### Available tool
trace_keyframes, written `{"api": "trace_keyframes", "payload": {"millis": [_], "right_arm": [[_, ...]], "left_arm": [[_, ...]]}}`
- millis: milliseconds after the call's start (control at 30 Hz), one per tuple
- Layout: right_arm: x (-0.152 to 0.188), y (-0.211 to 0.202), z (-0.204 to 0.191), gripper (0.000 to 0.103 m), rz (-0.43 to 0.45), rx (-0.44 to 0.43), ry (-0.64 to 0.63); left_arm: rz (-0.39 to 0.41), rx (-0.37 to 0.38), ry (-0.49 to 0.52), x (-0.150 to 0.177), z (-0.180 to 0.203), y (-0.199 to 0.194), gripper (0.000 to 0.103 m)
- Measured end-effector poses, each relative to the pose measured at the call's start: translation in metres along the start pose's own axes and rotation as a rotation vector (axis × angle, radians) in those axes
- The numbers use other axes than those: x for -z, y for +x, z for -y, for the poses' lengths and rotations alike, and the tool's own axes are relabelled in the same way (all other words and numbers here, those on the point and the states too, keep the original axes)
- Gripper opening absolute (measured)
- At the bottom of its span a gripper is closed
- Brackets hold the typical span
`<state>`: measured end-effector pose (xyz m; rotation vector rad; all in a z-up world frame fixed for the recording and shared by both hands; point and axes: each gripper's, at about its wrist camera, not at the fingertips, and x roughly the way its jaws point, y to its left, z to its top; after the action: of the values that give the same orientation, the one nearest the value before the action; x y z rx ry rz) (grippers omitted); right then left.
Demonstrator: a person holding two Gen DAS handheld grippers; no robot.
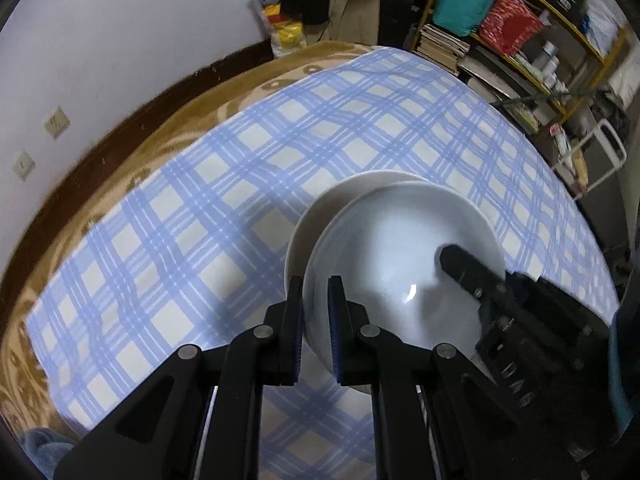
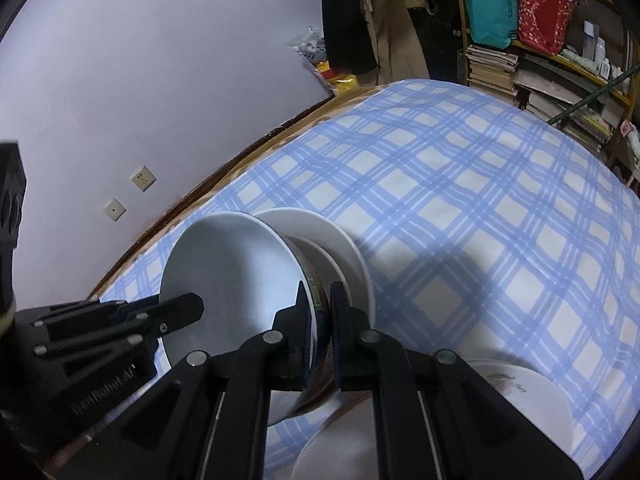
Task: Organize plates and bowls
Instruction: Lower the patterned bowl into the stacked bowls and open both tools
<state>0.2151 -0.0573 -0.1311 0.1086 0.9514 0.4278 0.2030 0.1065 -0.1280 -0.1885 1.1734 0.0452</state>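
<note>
A white bowl with a patterned outside is held over a white plate on the blue checked cloth; whether it touches the plate I cannot tell. My left gripper is shut on the bowl's left rim. My right gripper is shut on the opposite rim, with one finger inside the bowl. The plate shows behind the bowl in the right wrist view. Two more white plates lie at the near right.
The blue checked cloth covers a brown blanket on a bed. A wall with sockets is to the left. Shelves with books and bags stand at the far right.
</note>
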Motion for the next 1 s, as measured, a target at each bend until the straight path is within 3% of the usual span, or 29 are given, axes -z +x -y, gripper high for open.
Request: {"api": "trace_keyframes", "payload": {"millis": [167,767,1000], "right_arm": [[0.008,0.002,-0.013,0.011,0.027,0.063,-0.102],[0.004,0.005,-0.013,0.015,0.058,0.043,-0.151],[0.004,0.004,-0.016,0.018,0.065,0.050,-0.170]], "left_arm": [[0.018,-0.007,0.003,-0.001,-0.001,0.001,0.011],[0.051,-0.097,0.056,-0.001,0.006,0.006,0.012],[0.075,-0.089,0.033,-0.002,0.000,0.001,0.015]]}}
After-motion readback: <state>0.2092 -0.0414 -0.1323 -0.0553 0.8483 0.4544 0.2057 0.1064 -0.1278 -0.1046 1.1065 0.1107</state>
